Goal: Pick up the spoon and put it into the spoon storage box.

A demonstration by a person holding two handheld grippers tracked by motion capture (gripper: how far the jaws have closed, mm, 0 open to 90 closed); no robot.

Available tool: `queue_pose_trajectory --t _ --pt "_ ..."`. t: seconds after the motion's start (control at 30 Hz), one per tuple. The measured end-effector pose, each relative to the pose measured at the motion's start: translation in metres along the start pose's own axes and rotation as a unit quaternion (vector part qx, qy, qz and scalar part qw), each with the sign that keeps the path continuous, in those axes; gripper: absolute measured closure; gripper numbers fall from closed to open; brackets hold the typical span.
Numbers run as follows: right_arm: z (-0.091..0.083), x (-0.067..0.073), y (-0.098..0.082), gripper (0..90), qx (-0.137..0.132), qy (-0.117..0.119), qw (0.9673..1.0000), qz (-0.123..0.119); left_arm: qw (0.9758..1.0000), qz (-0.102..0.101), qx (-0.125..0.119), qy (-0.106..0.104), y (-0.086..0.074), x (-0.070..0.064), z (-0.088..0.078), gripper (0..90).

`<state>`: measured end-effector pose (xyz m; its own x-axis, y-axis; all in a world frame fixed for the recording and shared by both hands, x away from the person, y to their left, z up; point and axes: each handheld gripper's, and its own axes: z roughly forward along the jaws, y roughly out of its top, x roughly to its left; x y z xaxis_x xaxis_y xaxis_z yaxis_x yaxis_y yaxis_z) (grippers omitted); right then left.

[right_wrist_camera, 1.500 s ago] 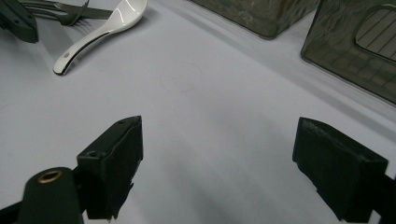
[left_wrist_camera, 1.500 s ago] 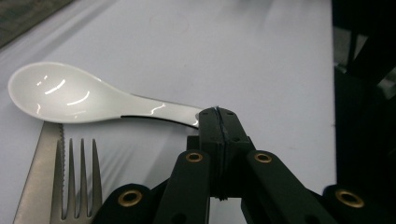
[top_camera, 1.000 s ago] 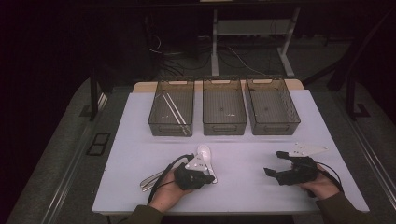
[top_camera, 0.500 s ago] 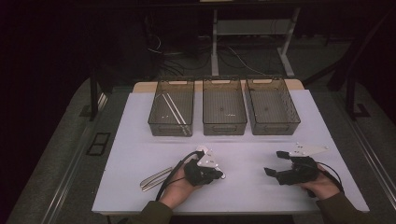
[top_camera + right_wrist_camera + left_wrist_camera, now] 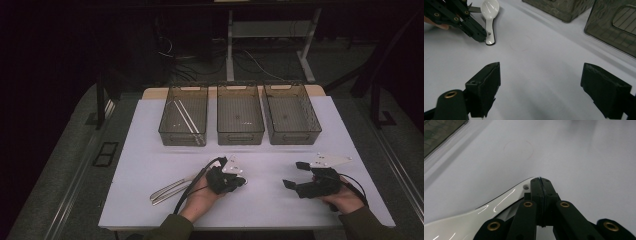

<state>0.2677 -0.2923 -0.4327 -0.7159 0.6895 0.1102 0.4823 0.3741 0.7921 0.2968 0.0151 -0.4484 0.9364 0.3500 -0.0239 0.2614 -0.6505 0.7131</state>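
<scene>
Left gripper [image 5: 541, 181] closed, jaws pressed together just beside the handle of a white spoon [image 5: 486, 211] on the table [image 5: 150, 150]. Right gripper [image 5: 540, 87] resting well apart, jaws wide and holding nothing.

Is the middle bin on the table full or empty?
Empty: the middle bin shows a bare floor in the high view.

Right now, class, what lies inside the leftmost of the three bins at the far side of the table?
Inside the left bin lie long thin pale sticks, likely chopsticks, slanting across its floor. How many there are is unclear, and the tinted near wall blurs their lower ends.
</scene>
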Motion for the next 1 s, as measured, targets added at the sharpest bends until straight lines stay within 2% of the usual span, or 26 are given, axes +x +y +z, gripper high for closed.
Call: queue_pose_trajectory --t 0.1,0.17,0.2,0.23,0.33,0.4,0.47,0.57,0.63,0.77,0.9,1.0 --pt "0.000 0.000 0.000 16.1 0.000 0.000 1.0000 0.000 1.0000 -0.001 0.006 0.003 0.003 0.001 0.004 89.2" --pt "0.000 0.000 0.000 16.1 0.000 0.001 1.0000 0.000 0.9999 -0.009 0.003 0.010 0.005 0.001 0.006 89.2" --pt "0.000 0.000 0.000 16.1 0.000 0.001 1.0000 0.000 0.9999 -0.006 0.004 0.011 0.006 0.002 0.007 89.1" --pt "0.000 0.000 0.000 16.1 0.000 0.001 1.0000 0.000 0.9998 -0.014 -0.003 0.011 0.007 0.002 0.008 89.1" --pt "-0.001 0.000 0.000 16.1 -0.001 0.002 1.0000 0.000 0.9999 -0.012 -0.001 0.008 0.009 0.005 0.006 89.1" --pt "-0.001 0.000 0.000 16.1 -0.002 0.002 1.0000 0.001 0.9994 -0.030 -0.012 -0.008 0.009 0.008 0.001 89.1" --pt "-0.001 0.000 0.000 16.1 -0.002 0.002 1.0000 0.001 0.9993 -0.024 -0.013 -0.024 0.010 0.012 -0.003 88.9" --pt "-0.001 0.000 0.000 16.1 -0.003 0.003 1.0000 0.001 0.9980 -0.035 -0.016 -0.049 0.011 0.016 -0.012 84.4" --pt "-0.001 0.000 0.001 16.1 -0.003 0.003 1.0000 0.001 0.9976 -0.040 -0.021 -0.052 0.012 0.020 -0.019 81.2" --pt "-0.001 0.000 0.001 16.1 -0.004 0.003 1.0000 0.000 0.9971 -0.045 -0.038 -0.048 0.012 0.034 -0.037 73.8" --pt "-0.001 0.000 0.001 16.1 -0.004 0.003 1.0000 0.000 0.9967 -0.053 -0.048 -0.037 0.003 0.056 -0.052 68.0" --pt "-0.001 0.000 0.001 16.1 -0.003 0.003 1.0000 0.001 0.9971 -0.056 -0.040 -0.032 -0.004 0.069 -0.055 62.8"
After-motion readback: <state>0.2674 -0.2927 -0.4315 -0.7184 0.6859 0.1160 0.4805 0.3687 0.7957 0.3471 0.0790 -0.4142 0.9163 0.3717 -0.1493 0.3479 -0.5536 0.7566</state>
